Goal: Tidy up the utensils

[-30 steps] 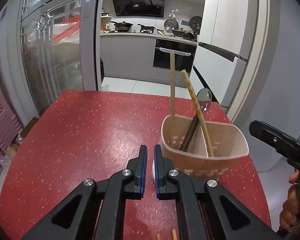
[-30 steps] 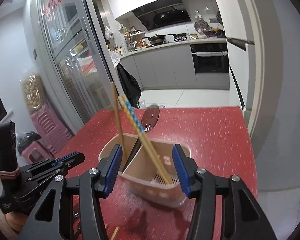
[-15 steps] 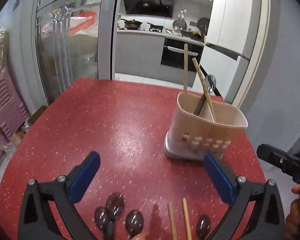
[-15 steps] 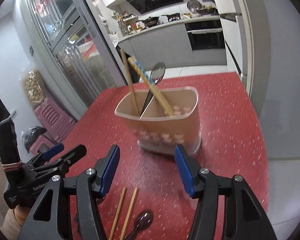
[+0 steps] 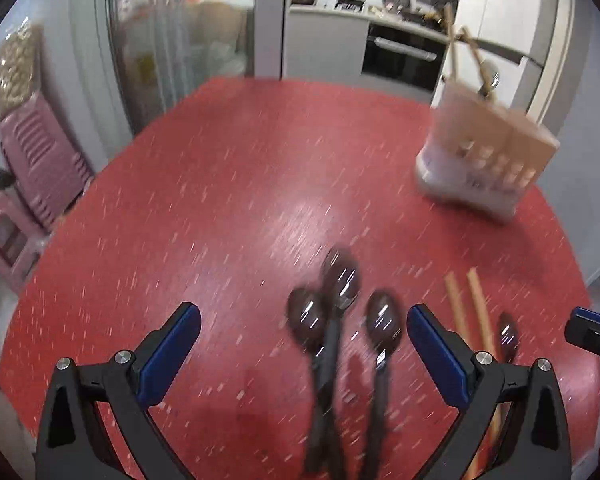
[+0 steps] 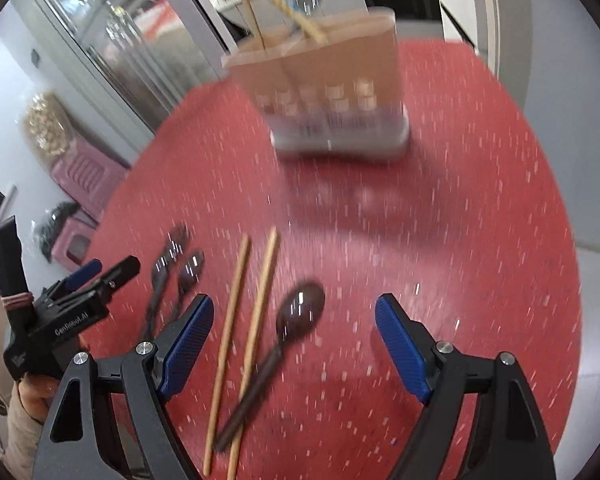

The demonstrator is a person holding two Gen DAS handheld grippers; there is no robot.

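On the red speckled tabletop point(image 6: 460, 208), going from left to right in the right wrist view, the left gripper point(image 6: 106, 272) hangs with its jaws spread wide and nothing between them, just beside a cluster of three dark glossy spoons point(image 5: 342, 308) whose bowls lie close together, two of the handles seeming to cross. Next come two pale wooden chopsticks point(image 6: 246, 320) lying side by side, nearly parallel, then a single dark brown spoon point(image 6: 298, 314) whose handle runs under or against the nearer chopstick; blur keeps me from telling which. Over these the right gripper point(image 6: 294, 336) points down, its jaws opening, with the chopsticks and that spoon framed between them but not pressed. Farther back stands the beige two-compartment plastic utensil holder point(image 6: 320, 80) on its pale base, already carrying two chopsticks and a spoon. Each piece looks light and rigid; the spoons' sheen suggests they would slip, so the mid-handle is likely the better hold than the bowl. The chopsticks are thin and prone to roll, best pinched together across their middles.
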